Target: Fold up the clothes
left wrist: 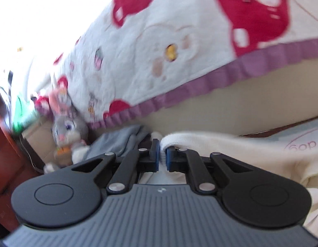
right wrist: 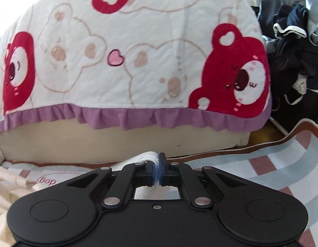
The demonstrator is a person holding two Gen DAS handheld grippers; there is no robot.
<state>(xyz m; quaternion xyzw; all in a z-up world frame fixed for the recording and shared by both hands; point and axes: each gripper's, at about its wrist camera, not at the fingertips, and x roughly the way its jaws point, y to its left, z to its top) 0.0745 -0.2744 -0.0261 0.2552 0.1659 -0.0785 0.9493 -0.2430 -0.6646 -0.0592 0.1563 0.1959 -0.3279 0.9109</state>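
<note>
A cream-white garment [left wrist: 231, 146] with a small pink "bop" print lies low in front of the bed. My left gripper [left wrist: 163, 154] is shut on a ribbed edge of it, and the cloth stretches away to the right. In the right wrist view my right gripper [right wrist: 157, 169] is shut on another white ribbed edge of the garment [right wrist: 144, 158]. More of the garment [right wrist: 6, 185] bunches at the lower left of that view.
A bed with a white quilt [right wrist: 138, 51] with red bears and a purple frill stands close ahead. A striped mat [right wrist: 282, 164] lies under the garment. A grey plush rabbit [left wrist: 68, 131] and grey cloth [left wrist: 117, 140] sit at left. Dark clothes [right wrist: 292, 51] pile at right.
</note>
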